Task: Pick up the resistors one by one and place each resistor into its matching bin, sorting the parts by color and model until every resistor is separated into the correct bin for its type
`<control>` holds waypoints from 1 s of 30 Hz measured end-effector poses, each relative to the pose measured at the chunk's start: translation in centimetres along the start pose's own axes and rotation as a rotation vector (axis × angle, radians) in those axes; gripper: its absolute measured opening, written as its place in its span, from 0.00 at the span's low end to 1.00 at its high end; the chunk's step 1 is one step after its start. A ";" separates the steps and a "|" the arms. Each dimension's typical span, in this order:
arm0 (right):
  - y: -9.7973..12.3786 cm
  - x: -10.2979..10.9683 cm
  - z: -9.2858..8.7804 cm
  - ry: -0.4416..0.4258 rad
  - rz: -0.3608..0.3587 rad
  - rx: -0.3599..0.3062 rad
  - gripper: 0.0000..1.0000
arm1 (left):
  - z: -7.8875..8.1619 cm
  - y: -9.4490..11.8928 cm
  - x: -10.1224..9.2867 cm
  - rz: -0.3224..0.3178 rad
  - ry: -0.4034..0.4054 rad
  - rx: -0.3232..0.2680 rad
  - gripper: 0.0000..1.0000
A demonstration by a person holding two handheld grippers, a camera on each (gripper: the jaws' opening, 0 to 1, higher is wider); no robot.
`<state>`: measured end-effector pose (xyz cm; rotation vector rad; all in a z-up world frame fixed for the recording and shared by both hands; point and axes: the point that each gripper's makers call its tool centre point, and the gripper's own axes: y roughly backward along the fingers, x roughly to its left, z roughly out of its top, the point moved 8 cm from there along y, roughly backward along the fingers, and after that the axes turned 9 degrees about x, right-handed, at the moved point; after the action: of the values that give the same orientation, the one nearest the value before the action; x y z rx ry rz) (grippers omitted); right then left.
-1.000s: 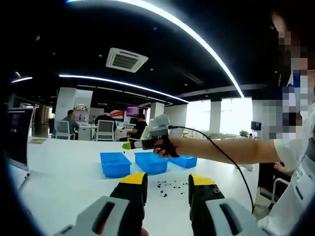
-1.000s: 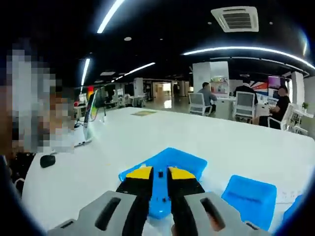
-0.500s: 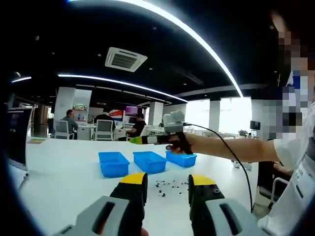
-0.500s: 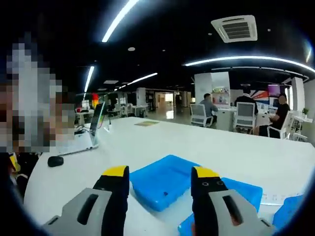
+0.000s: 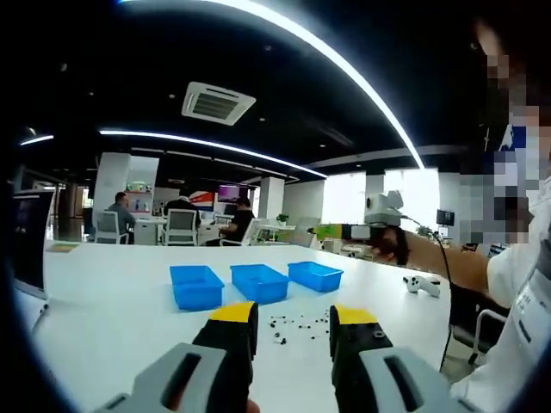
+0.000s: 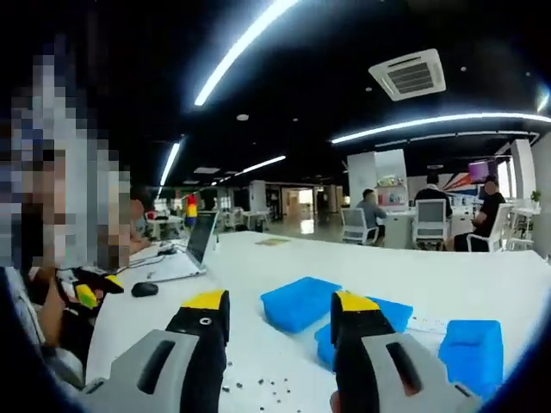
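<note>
In the left gripper view, the left gripper (image 5: 292, 320) hangs over the white bench (image 5: 112, 318) with its jaws spread and nothing between them; the small dark resistors (image 5: 293, 325) lie scattered just beyond its tips, three blue bins (image 5: 256, 282) stand in a row farther back, and the right gripper (image 5: 372, 225) is held up at the right. In the right gripper view, the right gripper (image 6: 281, 311) is likewise spread and empty above the bench (image 6: 258, 258), with resistors (image 6: 258, 389) strewn low between its jaws, the blue bins (image 6: 300, 303) beyond, and a laptop (image 6: 182, 258) and mouse (image 6: 145, 289) at the left.

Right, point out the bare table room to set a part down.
Free: the white table left of the three blue bins, toward the laptop, and the strip between bins and scattered resistors. Crowded: the resistors before the left gripper.
</note>
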<state>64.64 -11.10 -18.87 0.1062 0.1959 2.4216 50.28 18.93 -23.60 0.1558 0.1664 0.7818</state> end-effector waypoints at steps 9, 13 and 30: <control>8.2 0.9 -2.5 0.005 -0.062 -0.030 0.48 | -0.2 0.0 0.3 0.008 0.005 0.006 0.35; 10.3 1.6 -4.0 0.011 -0.072 -0.011 0.48 | -0.3 0.0 0.4 0.010 0.006 0.008 0.35; 13.2 2.6 -7.2 0.013 -0.121 0.065 0.47 | -0.3 0.0 0.1 0.007 0.003 0.009 0.35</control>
<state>53.26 -20.08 -23.64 0.1056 0.2794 2.2963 50.27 19.05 -23.90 0.1636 0.1726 0.7885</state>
